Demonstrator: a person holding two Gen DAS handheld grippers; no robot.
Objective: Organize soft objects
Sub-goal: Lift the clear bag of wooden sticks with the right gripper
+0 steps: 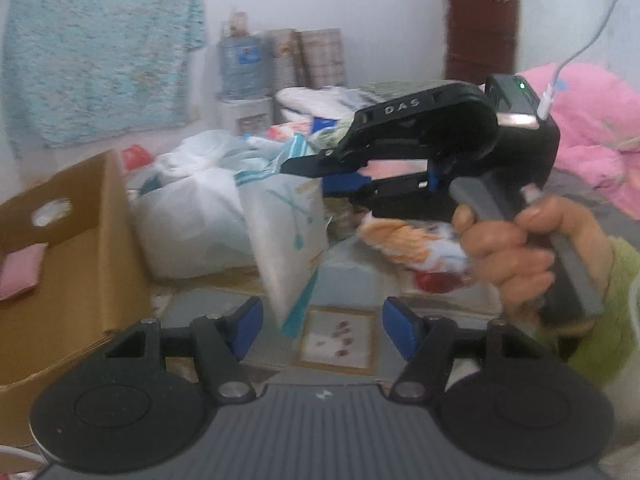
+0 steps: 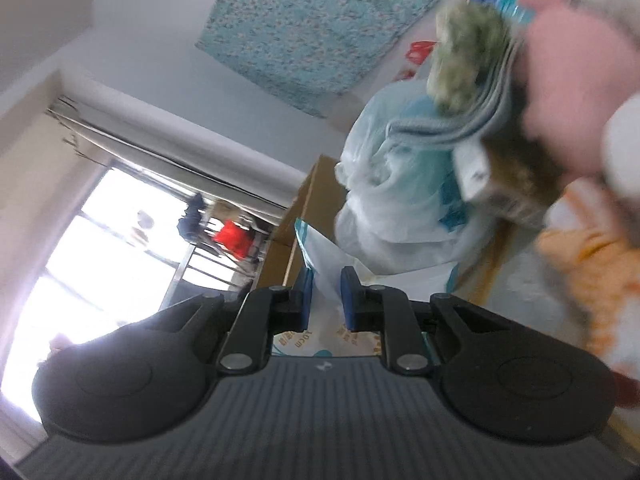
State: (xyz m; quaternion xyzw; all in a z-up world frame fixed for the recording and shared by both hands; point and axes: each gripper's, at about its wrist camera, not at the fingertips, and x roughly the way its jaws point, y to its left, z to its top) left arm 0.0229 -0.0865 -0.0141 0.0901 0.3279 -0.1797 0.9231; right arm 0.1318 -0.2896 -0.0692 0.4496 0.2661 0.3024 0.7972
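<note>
White packet (image 1: 290, 236) hangs pinched in right tongs (image 1: 310, 172).

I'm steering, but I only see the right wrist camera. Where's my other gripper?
Observer: The left gripper is just below the packet, which hangs from the right gripper.
Operator: Is it open?
Observer: Yes. Its fingers stand apart, one on each side of the packet's lower tip.
Operator: Is anything in the box?
Observer: A pink thing lies inside the box.
</note>
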